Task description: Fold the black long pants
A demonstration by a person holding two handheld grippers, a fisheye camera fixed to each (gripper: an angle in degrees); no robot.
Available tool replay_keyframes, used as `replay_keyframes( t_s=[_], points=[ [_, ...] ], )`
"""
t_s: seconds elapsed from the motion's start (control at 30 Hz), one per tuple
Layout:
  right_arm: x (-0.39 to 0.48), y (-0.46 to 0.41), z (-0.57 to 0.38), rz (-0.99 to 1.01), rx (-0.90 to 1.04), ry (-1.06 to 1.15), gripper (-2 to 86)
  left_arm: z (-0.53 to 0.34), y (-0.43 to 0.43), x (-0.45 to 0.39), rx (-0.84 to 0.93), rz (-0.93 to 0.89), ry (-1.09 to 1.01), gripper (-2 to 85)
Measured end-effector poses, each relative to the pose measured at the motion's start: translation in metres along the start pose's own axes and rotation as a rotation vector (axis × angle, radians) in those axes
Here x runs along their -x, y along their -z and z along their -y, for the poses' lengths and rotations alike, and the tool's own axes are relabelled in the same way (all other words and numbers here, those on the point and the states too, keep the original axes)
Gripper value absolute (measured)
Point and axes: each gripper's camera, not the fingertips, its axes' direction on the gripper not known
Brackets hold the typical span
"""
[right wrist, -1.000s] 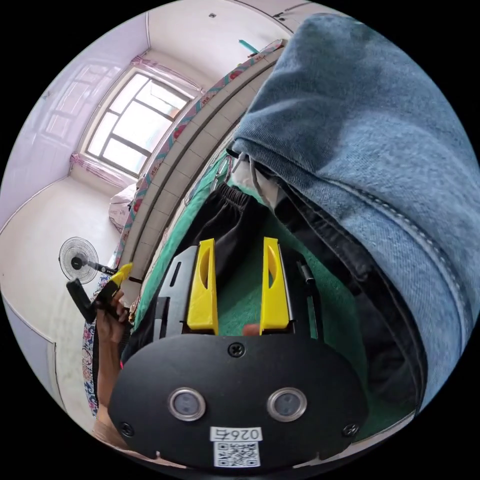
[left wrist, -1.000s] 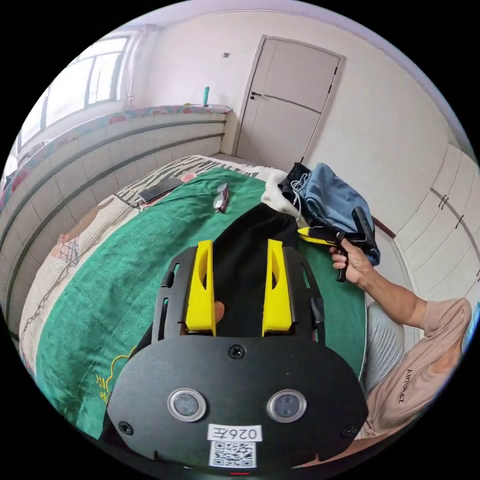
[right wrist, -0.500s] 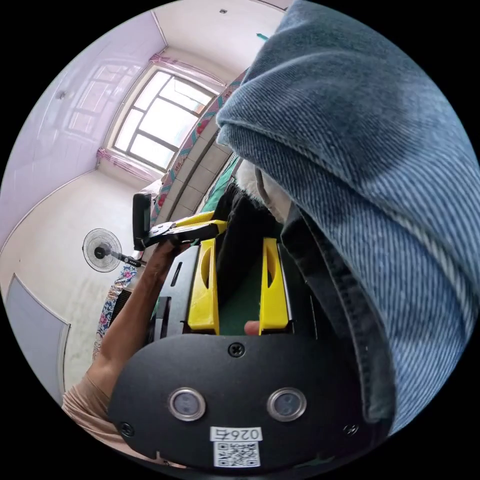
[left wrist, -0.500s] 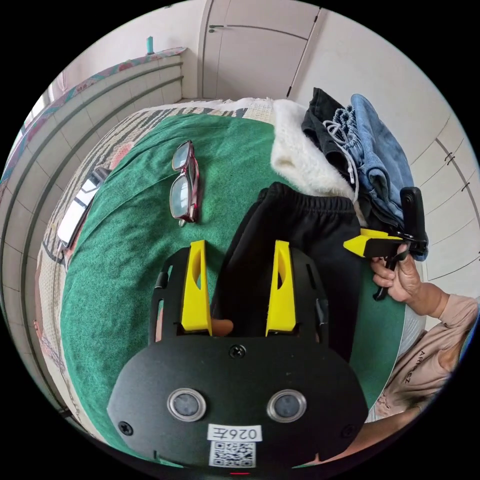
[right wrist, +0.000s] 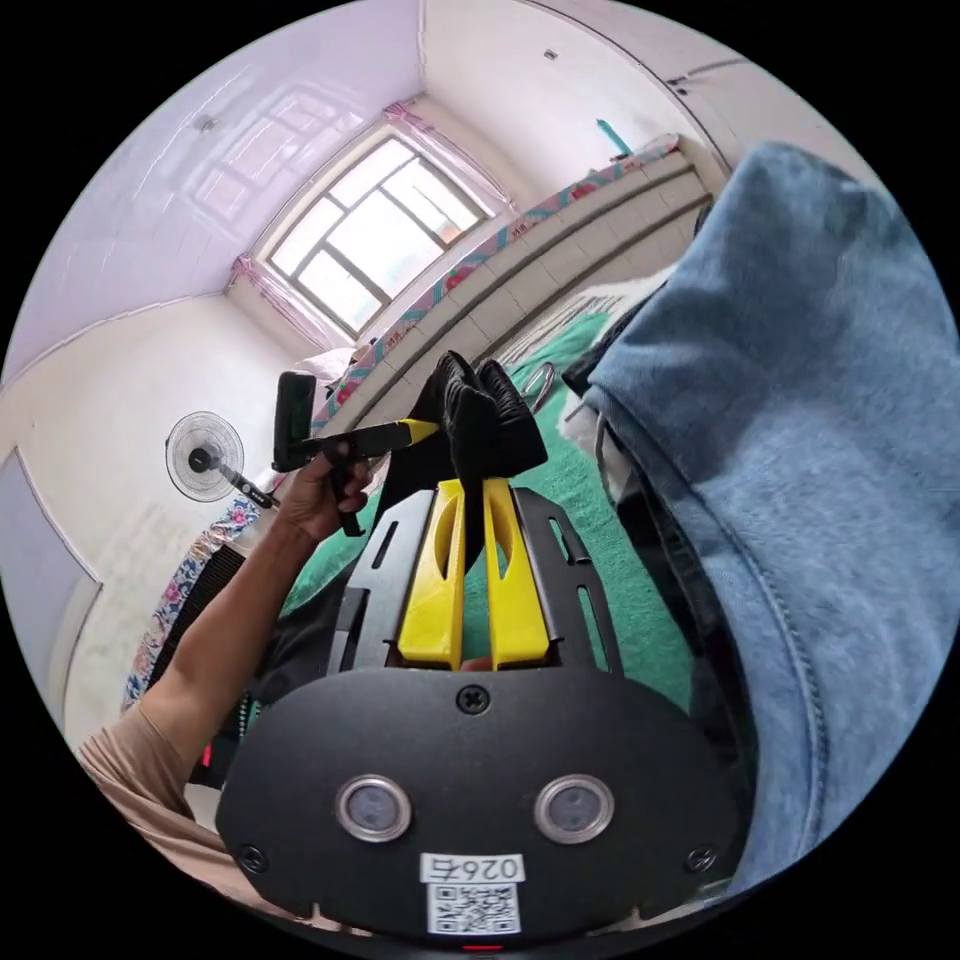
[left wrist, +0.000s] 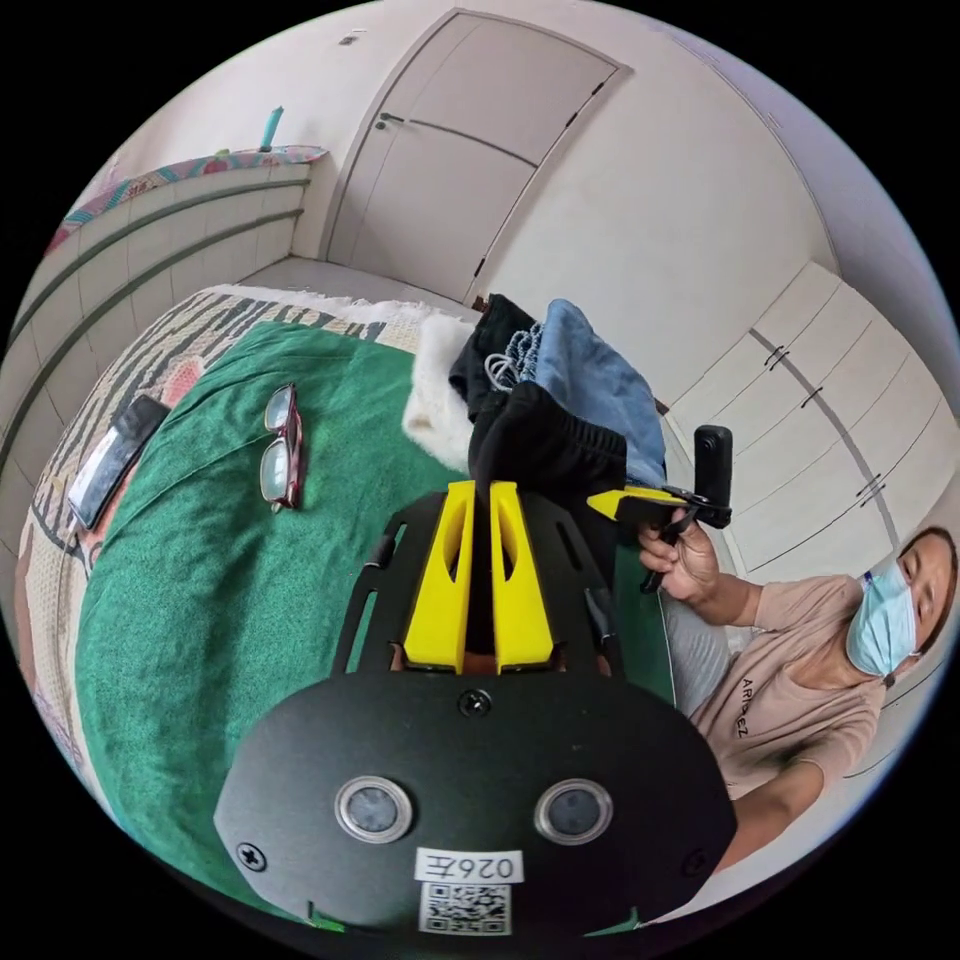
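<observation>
The black long pants lie on a green cloth, and their elastic waistband is bunched and lifted. In the left gripper view my left gripper is shut on the black fabric. My right gripper, held in a hand, meets the waistband from the right. In the right gripper view my right gripper is shut on the pants, which stand up above its jaws. The left gripper holds the same bunch from the left.
Blue jeans, a dark drawstring garment and a white fluffy item are piled just behind the pants. Glasses and a phone lie on the left. A fan stands on the floor.
Both grippers were open around the waistband; they have shut on it and raised it off the green cloth. The two grippers have come close together.
</observation>
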Motion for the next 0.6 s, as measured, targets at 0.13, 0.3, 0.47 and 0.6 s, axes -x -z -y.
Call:
replay_keyframes(
  t_s=[0.13,0.3,0.47,0.6],
  points=[
    [0.009,0.055,-0.012,-0.054,-0.001,0.056,-1.1,0.020,-0.016,-0.044,0.001,-0.014,-0.101,0.8],
    [0.018,0.119,-0.039,-0.003,-0.078,0.077,-1.1,0.044,-0.036,-0.070,0.060,-0.056,-0.196,0.8],
    [0.080,0.136,-0.060,0.058,-0.211,0.223,-1.1,0.028,0.004,-0.070,-0.036,-0.103,-0.231,0.9],
    [0.139,0.118,-0.072,0.086,-0.242,0.364,-1.0,-0.011,0.059,-0.056,-0.132,-0.119,-0.223,0.9]
  ],
)
